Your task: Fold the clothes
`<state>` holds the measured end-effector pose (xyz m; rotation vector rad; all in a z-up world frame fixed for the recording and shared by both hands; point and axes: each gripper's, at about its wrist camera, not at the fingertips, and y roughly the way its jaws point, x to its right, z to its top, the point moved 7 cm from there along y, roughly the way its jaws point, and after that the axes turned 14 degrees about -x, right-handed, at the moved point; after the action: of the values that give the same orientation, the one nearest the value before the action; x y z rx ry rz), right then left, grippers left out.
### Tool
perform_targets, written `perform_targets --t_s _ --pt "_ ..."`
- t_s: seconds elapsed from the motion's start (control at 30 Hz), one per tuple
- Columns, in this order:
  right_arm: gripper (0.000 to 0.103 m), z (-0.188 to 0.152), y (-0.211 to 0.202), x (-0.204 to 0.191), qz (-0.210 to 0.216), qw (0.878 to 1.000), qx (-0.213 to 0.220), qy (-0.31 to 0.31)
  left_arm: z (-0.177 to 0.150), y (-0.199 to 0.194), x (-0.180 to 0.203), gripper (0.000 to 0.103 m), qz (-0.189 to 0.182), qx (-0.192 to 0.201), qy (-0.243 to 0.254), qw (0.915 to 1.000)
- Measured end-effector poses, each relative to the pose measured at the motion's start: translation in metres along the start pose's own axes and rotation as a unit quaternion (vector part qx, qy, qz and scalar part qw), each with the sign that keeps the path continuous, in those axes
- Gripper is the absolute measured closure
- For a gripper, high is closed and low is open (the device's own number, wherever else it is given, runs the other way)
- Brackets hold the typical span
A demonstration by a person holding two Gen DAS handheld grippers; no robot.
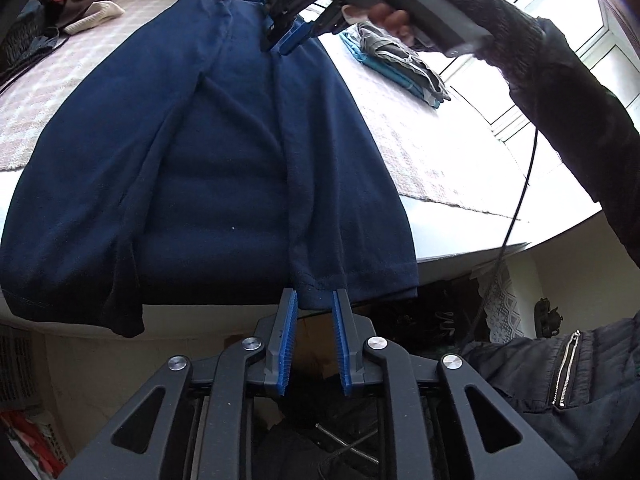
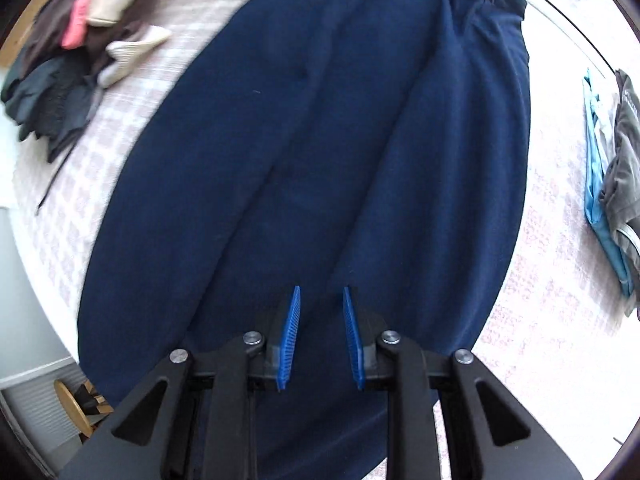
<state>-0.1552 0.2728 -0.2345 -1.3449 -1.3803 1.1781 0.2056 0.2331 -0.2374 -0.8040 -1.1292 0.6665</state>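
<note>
A navy shirt lies spread along the bed, its sides folded inward into a long strip, and its near hem hangs over the bed's edge. The left gripper sits at that hem with its blue pads slightly apart; the hem's edge lies just between the tips, and the pads do not press on it. The right gripper hangs above the shirt near its far collar end, pointing down, its jaws also slightly apart with nothing between them. A gloved hand grips its handle, and a dark sleeve crosses the right of the left wrist view, hiding part of the window behind.

To the far left on the checked bedcover lies a loose heap of clothes in pink, cream and dark colours. To the right is a small folded stack, grey on top of turquoise, cut off by the frame's edge. A thin cable hangs past the bed's corner. The collar is bunched and hard to make out.
</note>
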Motion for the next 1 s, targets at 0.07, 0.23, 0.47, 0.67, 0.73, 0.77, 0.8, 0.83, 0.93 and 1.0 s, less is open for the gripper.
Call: perform_targets --t_s 0.07,0.23,0.47,0.67,0.73,0.77,0.8,0.83,0.93,1.0 --pt "0.08 0.004 0.005 0.001 0.004 1.0 -0.009 0.005 0.0 0.001 0.001 0.083 -0.004 -0.005 0.005 1.0" --pt "0.08 0.007 0.006 0.001 -0.002 1.0 -0.02 0.011 0.0 0.003 0.0 0.083 -0.015 -0.022 0.003 0.9997" --pt "0.081 0.003 0.003 0.003 0.0 1.0 -0.02 0.011 0.008 0.004 -0.004 0.079 -0.023 -0.025 0.001 0.9994" --pt "0.092 0.002 -0.001 0.009 0.011 1.0 -0.014 0.015 0.014 0.019 0.001 0.086 -0.003 -0.053 0.015 0.9985" --pt "0.094 0.0 -0.003 0.012 0.021 1.0 -0.013 0.019 0.013 0.018 0.003 0.097 0.007 -0.053 0.022 0.9983" --pt "0.096 0.0 -0.004 0.014 0.026 0.999 -0.013 0.022 0.013 0.017 0.004 0.097 0.012 -0.054 0.023 0.9982" --pt "0.096 -0.001 -0.004 0.016 0.032 0.999 -0.013 0.025 0.013 0.016 0.004 0.098 0.016 -0.056 0.025 0.998" --pt "0.096 -0.001 -0.005 0.017 0.039 0.999 -0.012 0.026 0.013 0.013 0.006 0.098 0.016 -0.052 0.028 0.9981" --pt "0.098 -0.002 -0.012 0.018 0.05 0.998 -0.004 0.028 0.012 0.003 0.008 0.098 0.023 -0.039 0.036 0.9983" --pt "0.098 -0.002 -0.018 0.018 0.058 0.998 0.001 0.032 0.011 -0.007 0.01 0.098 0.021 -0.03 0.039 0.9986"
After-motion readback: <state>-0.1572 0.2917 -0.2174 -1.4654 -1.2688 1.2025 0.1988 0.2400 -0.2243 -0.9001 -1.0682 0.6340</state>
